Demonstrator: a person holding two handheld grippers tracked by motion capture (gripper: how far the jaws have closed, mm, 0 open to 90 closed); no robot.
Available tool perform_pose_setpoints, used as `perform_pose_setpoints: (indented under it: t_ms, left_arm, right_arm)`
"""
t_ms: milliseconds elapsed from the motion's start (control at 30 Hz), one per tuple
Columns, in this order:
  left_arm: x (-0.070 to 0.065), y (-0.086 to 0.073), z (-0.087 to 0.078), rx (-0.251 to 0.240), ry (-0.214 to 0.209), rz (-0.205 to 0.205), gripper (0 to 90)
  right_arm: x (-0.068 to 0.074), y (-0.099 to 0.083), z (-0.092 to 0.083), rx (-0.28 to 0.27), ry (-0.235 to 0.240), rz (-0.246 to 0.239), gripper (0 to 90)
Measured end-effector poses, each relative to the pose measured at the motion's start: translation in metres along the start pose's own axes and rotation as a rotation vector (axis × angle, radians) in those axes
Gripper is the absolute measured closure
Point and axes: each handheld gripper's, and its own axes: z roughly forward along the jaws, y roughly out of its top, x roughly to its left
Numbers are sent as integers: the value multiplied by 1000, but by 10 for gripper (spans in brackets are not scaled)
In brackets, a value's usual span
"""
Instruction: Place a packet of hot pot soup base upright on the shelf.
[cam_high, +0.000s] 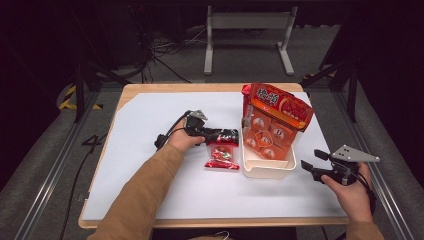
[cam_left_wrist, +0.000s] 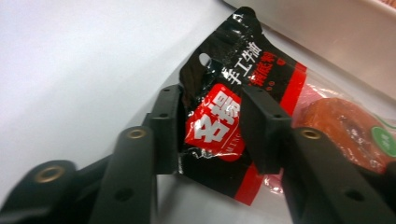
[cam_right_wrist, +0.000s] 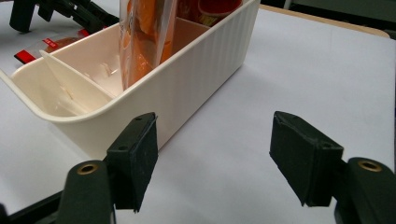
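A small snack packet (cam_high: 222, 156) with a black-and-red top and a clear red lower part lies on the white table cover, just left of a white divided bin (cam_high: 267, 170). My left gripper (cam_high: 225, 136) reaches in from the left. In the left gripper view its jaws (cam_left_wrist: 212, 100) stand on either side of the packet (cam_left_wrist: 219, 126), and the pads press its crumpled black top edge. My right gripper (cam_high: 312, 160) hovers open to the right of the bin; in its own view, nothing lies between the jaws (cam_right_wrist: 215, 140), which face the bin's ribbed wall (cam_right_wrist: 187, 93).
A large orange-red snack bag (cam_high: 277, 107) leans in the bin's far end over several smaller orange packs. The bin's near compartment (cam_right_wrist: 70, 88) holds nothing. A wooden table edge (cam_high: 210, 221) runs along the front. A metal stand (cam_high: 247, 30) is on the floor beyond.
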Motion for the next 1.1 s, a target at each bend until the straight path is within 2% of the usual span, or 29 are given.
perform_pose_setpoints:
  t_ms: [100, 300, 533, 600, 633, 767, 833, 967, 1100]
  left_arm:
    - [1, 0, -2, 12, 9, 1, 764]
    - [0, 1, -5, 16, 27, 7, 851]
    - [-2, 5, -16, -5, 22, -2, 882]
    - [-5, 7, -22, -2, 21, -28, 885]
    - [-6, 8, -25, -2, 20, -29, 887]
    - [-14, 13, -37, -18, 20, -9, 891]
    - [-17, 15, -43, -22, 14, -19, 892]
    - [-23, 18, -55, -44, -9, -18, 894]
    - [-32, 20, -68, -66, -36, -1, 894]
  right_arm:
    - [0, 0, 0, -1, 0, 0, 328]
    - [-1, 0, -1, -4, -1, 3, 328]
    - [-2, 0, -1, -8, -5, 3, 330]
    - [-2, 0, -1, -7, -4, 7, 330]
    - [-2, 0, -1, -7, -4, 8, 329]
    - [-3, 0, 0, -9, -4, 10, 328]
    - [-3, 0, 0, -12, -4, 12, 328]
    - [-3, 1, 0, -12, -3, 14, 328]
    - [-3, 1, 0, -12, -4, 14, 331]
